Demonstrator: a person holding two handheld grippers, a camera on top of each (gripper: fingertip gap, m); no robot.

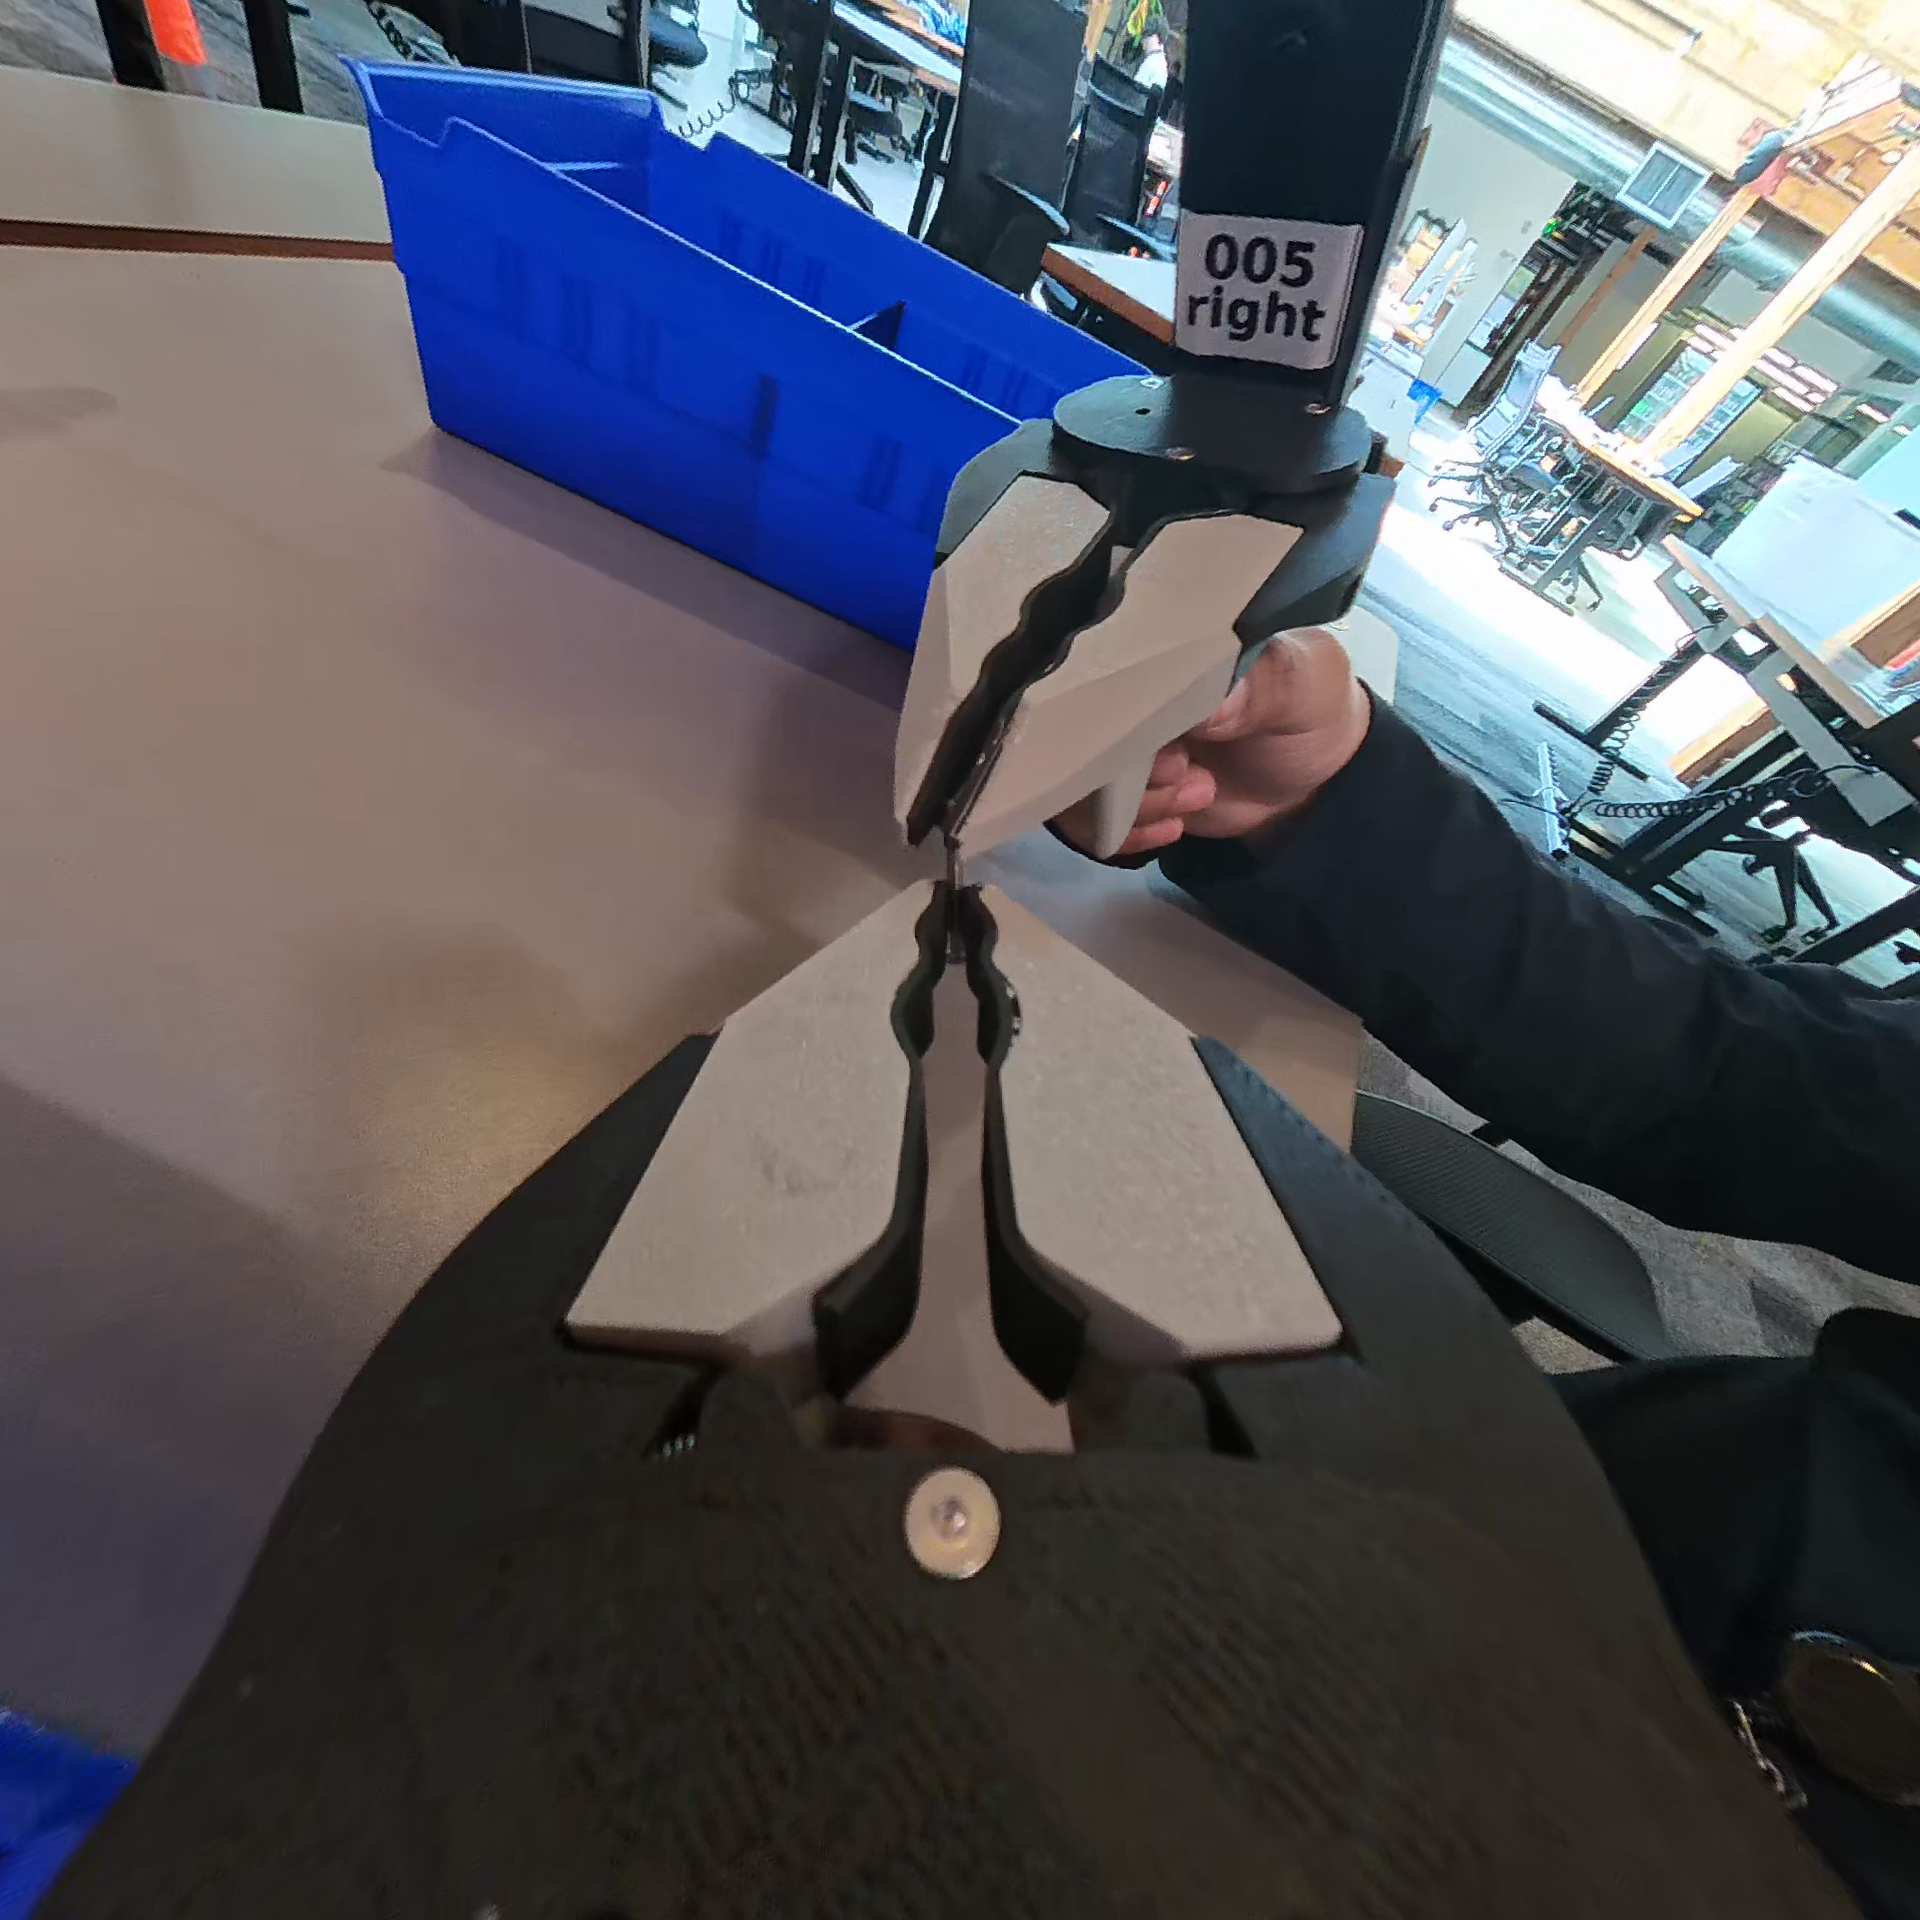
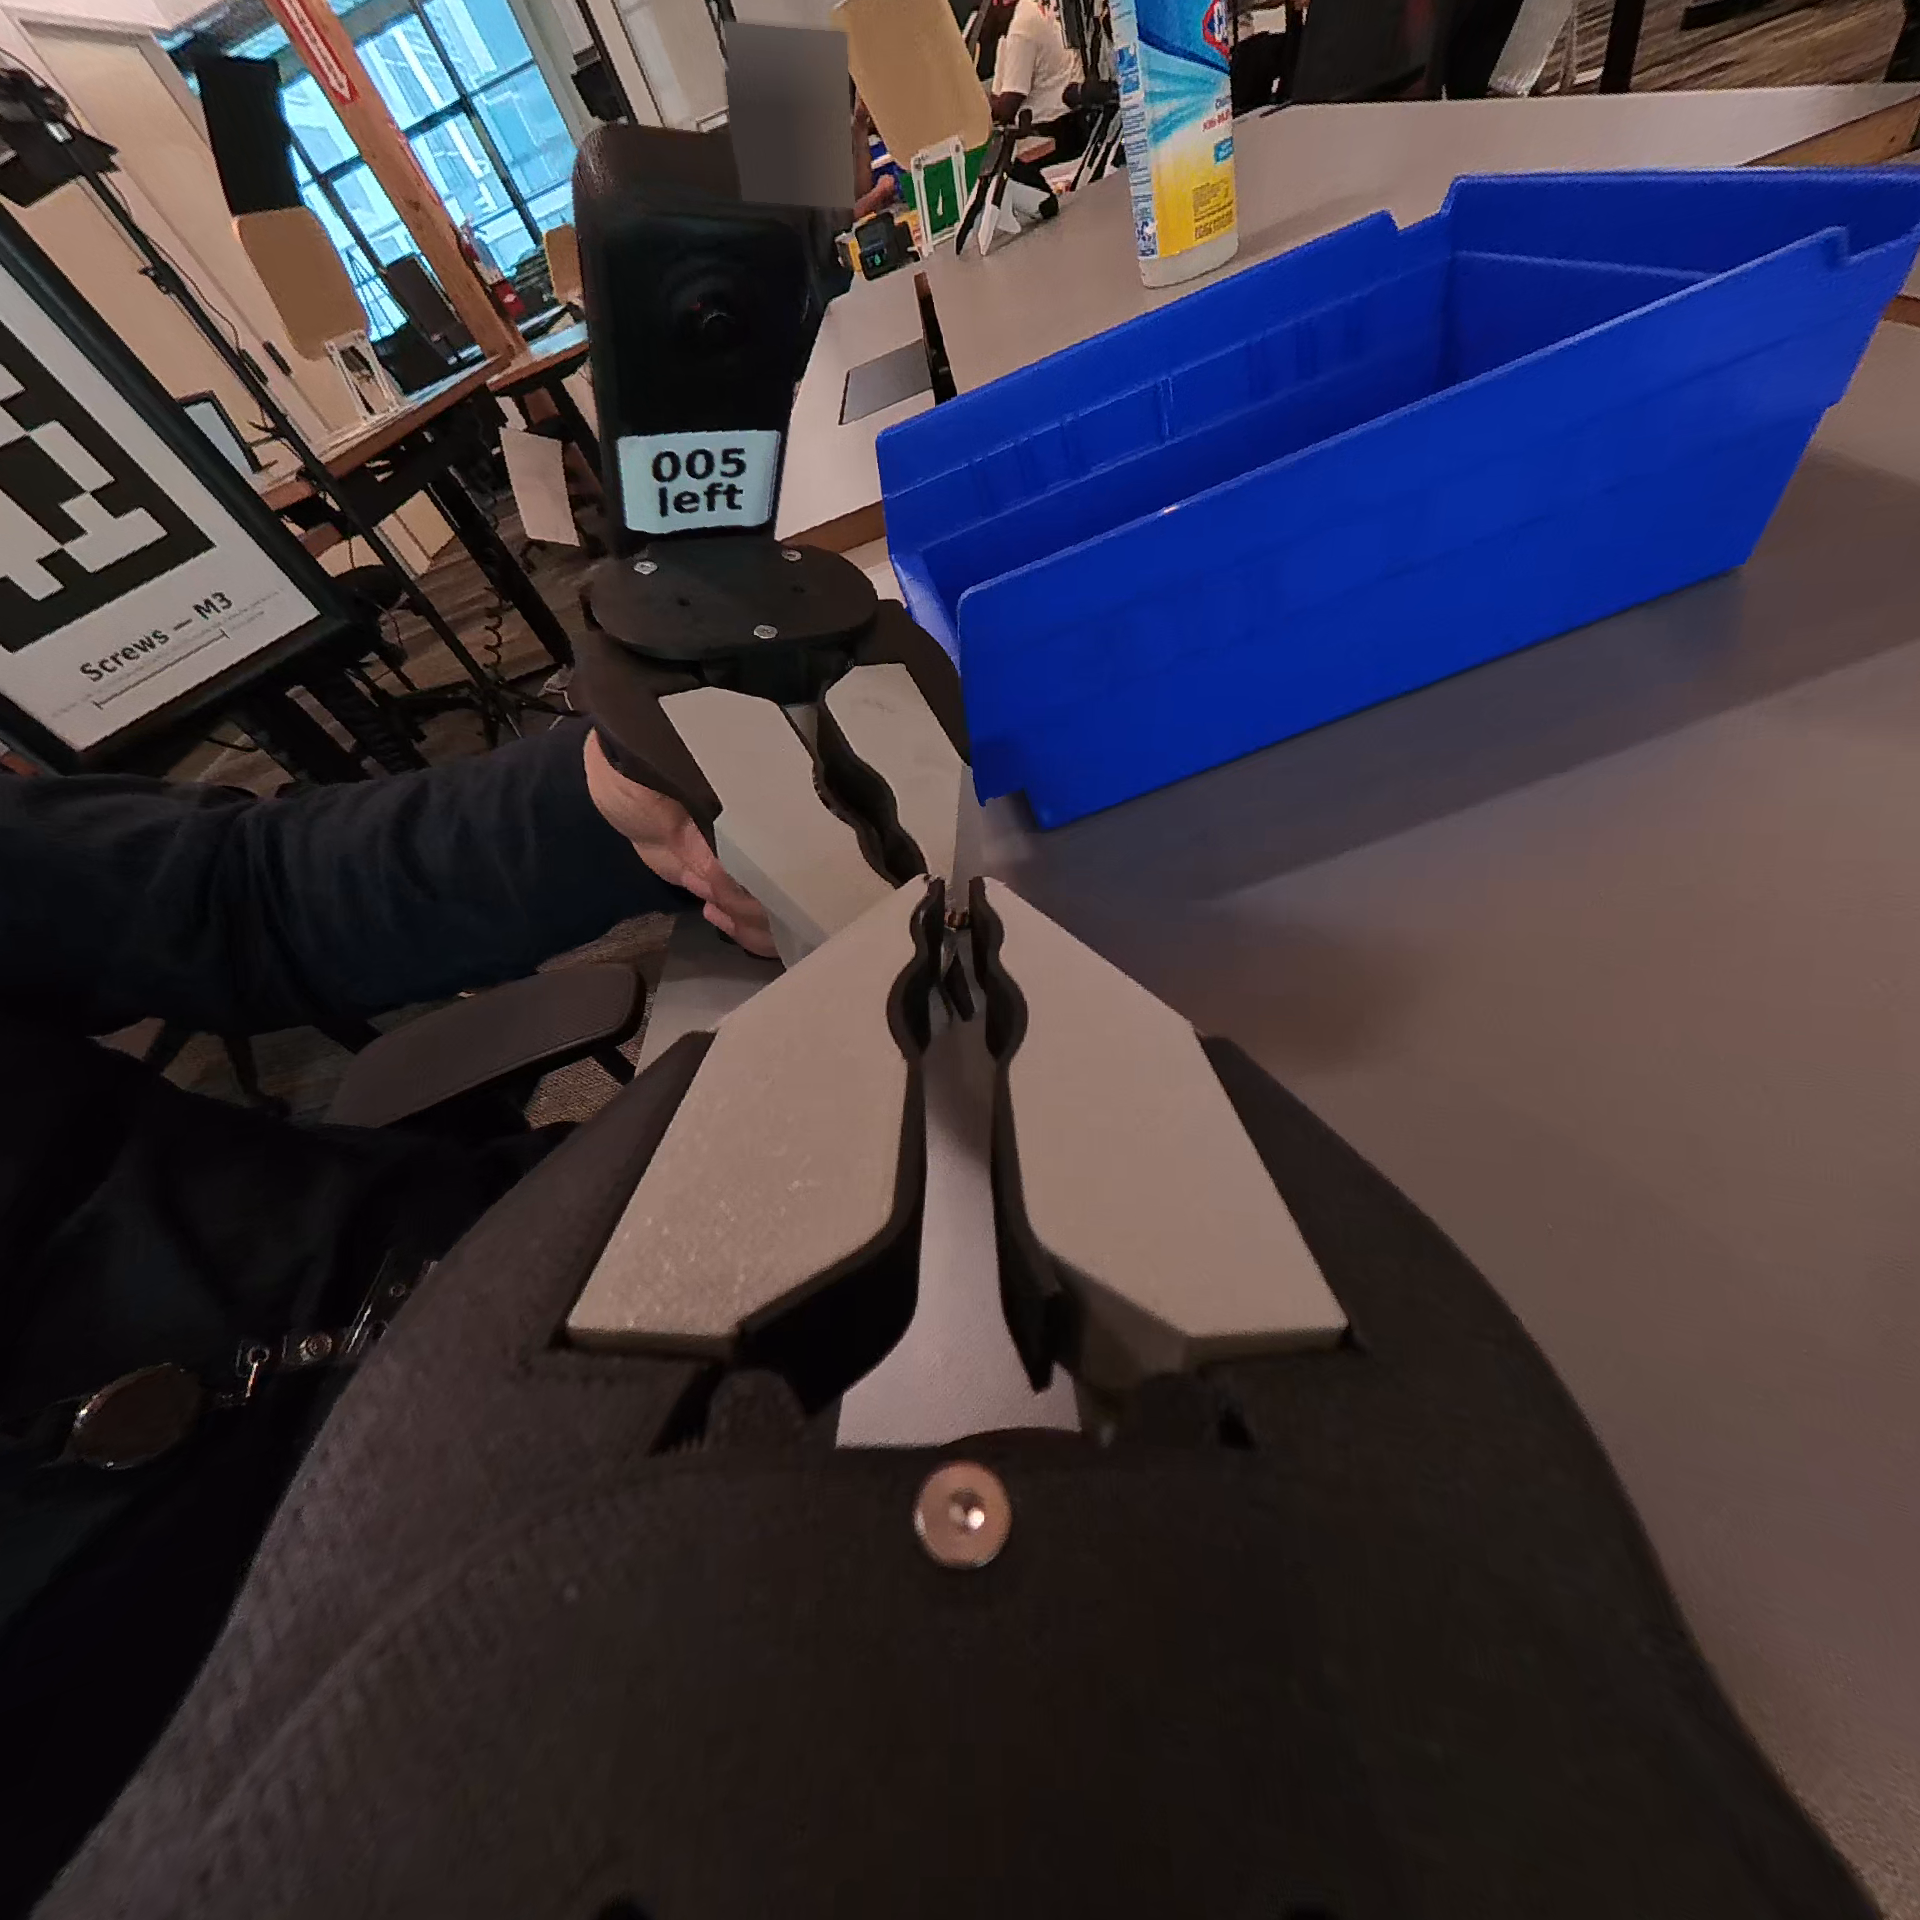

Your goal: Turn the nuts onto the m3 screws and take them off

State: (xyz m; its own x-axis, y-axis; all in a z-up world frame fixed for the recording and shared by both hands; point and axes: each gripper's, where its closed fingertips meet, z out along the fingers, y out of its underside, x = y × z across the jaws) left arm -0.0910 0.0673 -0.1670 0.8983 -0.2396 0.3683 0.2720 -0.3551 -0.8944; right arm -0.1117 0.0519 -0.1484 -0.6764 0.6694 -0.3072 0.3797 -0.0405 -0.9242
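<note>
A blue plastic bin [image 1: 665, 343] [image 2: 1403, 499] with inner dividers sits on the grey desk [image 1: 312, 831] [image 2: 1558, 987]. Beyond it, in the right wrist view, a tall cleaning-product canister [image 2: 1179, 135] stands upright on a neighbouring desk, well apart from the bin. A framed black-and-white patterned sign [image 2: 94, 520] leans at the left.

The left gripper [image 1: 951, 914] has a black textured body and pale grey fingers [image 1: 790, 1122] with black wavy inner edges. The right gripper [image 1: 951, 826] shows the same colours. Behind both claws stands a bright blue bin [image 1: 665, 416] on a plain grey-beige table [image 1: 312, 779]. The sleeve [image 1: 1558, 987] beside them is black.
</note>
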